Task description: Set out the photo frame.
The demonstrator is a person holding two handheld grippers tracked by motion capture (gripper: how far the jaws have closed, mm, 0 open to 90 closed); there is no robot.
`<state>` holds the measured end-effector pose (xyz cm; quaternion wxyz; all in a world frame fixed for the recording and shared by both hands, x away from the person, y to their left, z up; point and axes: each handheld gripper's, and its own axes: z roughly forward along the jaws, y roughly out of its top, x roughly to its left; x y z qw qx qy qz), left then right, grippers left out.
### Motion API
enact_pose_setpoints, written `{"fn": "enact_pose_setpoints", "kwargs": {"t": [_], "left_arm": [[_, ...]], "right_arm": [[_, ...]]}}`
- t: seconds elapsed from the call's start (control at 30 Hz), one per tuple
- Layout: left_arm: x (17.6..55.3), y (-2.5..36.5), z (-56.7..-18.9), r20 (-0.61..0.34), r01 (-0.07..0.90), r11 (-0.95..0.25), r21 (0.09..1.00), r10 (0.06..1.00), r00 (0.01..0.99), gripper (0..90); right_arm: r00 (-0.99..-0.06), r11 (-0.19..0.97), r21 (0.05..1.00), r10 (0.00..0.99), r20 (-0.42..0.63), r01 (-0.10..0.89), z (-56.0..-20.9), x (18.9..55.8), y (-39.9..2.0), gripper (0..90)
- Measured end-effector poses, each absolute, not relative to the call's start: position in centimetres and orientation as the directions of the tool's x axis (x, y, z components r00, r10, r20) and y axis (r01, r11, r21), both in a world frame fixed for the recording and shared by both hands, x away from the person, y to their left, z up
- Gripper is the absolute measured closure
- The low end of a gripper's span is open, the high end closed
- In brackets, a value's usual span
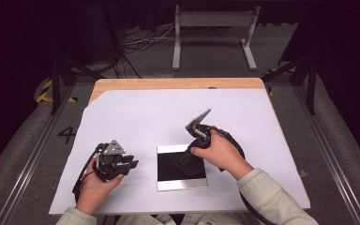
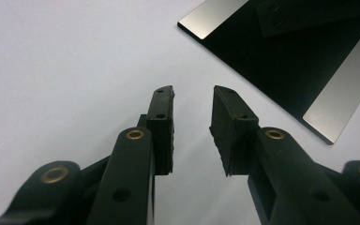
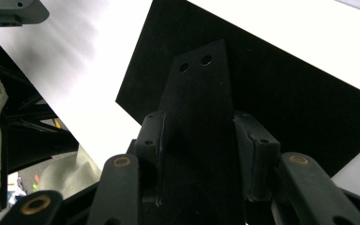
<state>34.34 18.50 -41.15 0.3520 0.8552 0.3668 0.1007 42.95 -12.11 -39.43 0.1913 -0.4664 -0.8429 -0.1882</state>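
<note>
Nearest the person, left gripper (image 1: 130, 165) resting low on the white sheet (image 1: 136, 112), jaws parted with nothing between them, just left of the black square plate (image 1: 171, 176) (probably parked there, waiting to steady that plate). Over the plate's upper right part, right gripper (image 1: 188, 154) angled down, jaws closed on a flat black strip (image 3: 198, 117) with two small holes near its far end; strip gripped across its width, holed end pointing forward, likely so that end can be set onto the plate. Silver bands along the plate's near and left edges. Beyond, wooden desk (image 1: 168, 83) edge past the sheet, then grey floor, cables and a white frame (image 1: 213, 33).
</note>
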Motion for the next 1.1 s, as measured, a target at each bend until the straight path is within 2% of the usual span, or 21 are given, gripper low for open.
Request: {"fn": "enact_pose_setpoints", "kwargs": {"t": [0.3,0.43,0.5,0.77,0.97,1.1], "left_arm": [[34.4,18.4,-41.1,-0.09,0.558,-0.482,0.676,0.697,0.712,69.9],[34.4,18.3,-41.2,-0.088,0.555,-0.484,0.676,0.696,0.713,69.9],[34.4,18.2,-41.2,-0.086,0.554,-0.487,0.675,0.694,0.714,69.9],[34.4,18.3,-41.0,-0.082,0.55,-0.485,0.679,0.695,0.714,69.9],[34.5,18.6,-40.9,-0.084,0.552,-0.476,0.684,0.701,0.708,70.0],[34.5,18.6,-40.9,-0.078,0.55,-0.479,0.684,0.702,0.708,70.0]], "right_arm": [[-0.435,0.445,0.117,0.728,0.53,0.888,-39.4,43.0,-12.6,65.6],[-0.44,0.44,0.136,0.719,0.538,0.887,-39.0,42.8,-12.7,69.0],[-0.462,0.44,0.182,0.696,0.55,0.88,-38.2,42.3,-12.8,74.0],[-0.495,0.441,0.247,0.639,0.588,0.863,-36.6,41.3,-12.9,80.4],[-0.532,0.434,0.323,0.551,0.643,0.841,-35.6,40.2,-13.4,86.8],[-0.581,0.454,0.372,0.524,0.623,0.809,-34.7,39.4,-13.3,87.8]]}}
